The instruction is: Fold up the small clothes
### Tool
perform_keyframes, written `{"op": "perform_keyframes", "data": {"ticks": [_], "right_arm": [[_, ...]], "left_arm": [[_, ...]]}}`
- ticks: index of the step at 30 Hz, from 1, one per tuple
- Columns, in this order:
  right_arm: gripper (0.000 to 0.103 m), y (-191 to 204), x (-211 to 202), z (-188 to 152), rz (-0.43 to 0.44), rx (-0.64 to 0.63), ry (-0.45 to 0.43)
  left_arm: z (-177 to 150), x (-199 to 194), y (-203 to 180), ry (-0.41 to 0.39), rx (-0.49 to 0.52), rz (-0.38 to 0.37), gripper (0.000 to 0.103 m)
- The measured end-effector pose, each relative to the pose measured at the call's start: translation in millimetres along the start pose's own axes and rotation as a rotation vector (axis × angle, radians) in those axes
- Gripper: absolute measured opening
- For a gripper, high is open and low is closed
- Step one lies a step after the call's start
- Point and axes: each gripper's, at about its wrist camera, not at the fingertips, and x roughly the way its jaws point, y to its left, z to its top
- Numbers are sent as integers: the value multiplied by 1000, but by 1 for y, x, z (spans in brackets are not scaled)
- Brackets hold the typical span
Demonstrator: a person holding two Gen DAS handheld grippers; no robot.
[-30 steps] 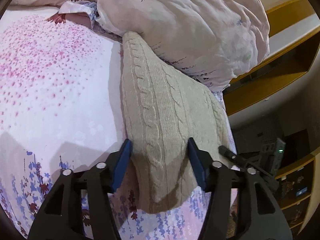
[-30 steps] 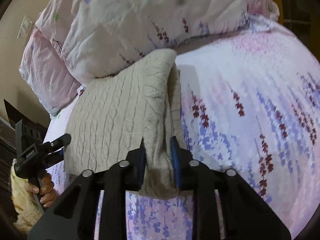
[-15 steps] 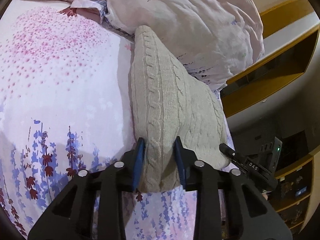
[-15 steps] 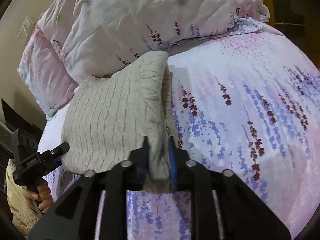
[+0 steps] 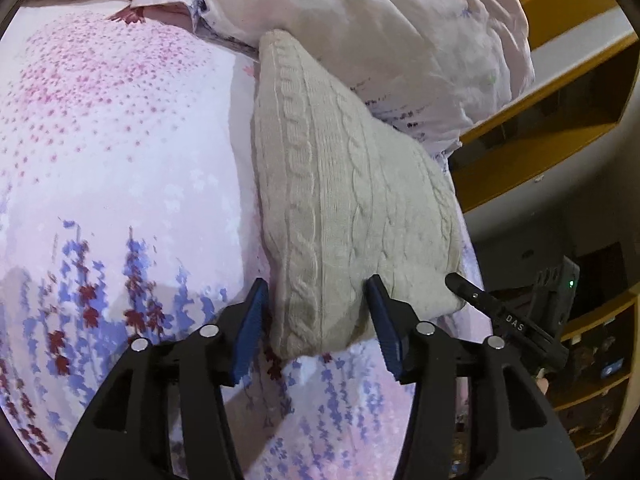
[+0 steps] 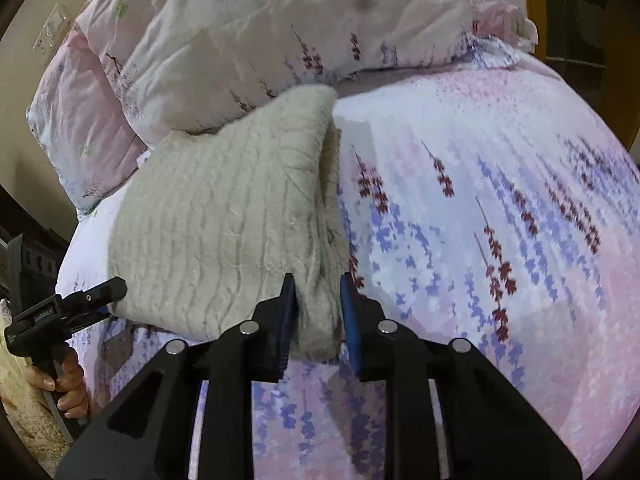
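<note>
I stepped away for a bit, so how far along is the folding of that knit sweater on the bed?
Done: the cream knit sweater lies in a compact, layered bundle on the floral bedsheet. In hand: the left gripper sits open around its near corner; the right gripper straddles the other corner, jaws apart. Left: probably only letting go and perhaps tidying.

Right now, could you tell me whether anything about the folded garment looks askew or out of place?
Nothing stands out. The cream knit sweater lies folded on the floral bedsheet, its far corner against the duvet. The left tongs stand open around one near corner, the right tongs around the other.
</note>
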Motion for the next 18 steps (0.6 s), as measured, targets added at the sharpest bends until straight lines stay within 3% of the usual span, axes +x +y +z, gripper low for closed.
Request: {"op": "perform_keyframes", "data": {"ticks": [2,3,5,9,10,12,13,18], "right_arm": [[62,-2,-8,14,40,34,-35],[65,-3,-11,24,69,56,-64],[65,-8,-4,46,105,106,-79],[65,-20,26,76,149,209,-42],[62,-21,37,82,155,222,-24],[39,-18,51,87,147,212,1],[13,-15,55,88,137,192,7],[8,-17,47,85,23,162,-94]], "left_arm": [[13,-9,2,-29,-14,-3,68],[20,-11,3,-40,-23,-2,74],[39,-9,7,-38,-38,-4,75],[73,4,18,-36,-86,9,75],[80,9,20,-32,-97,17,75],[89,19,23,-22,-112,16,75],[92,22,24,-20,-118,9,75],[98,32,22,-10,-108,-3,75]]}}
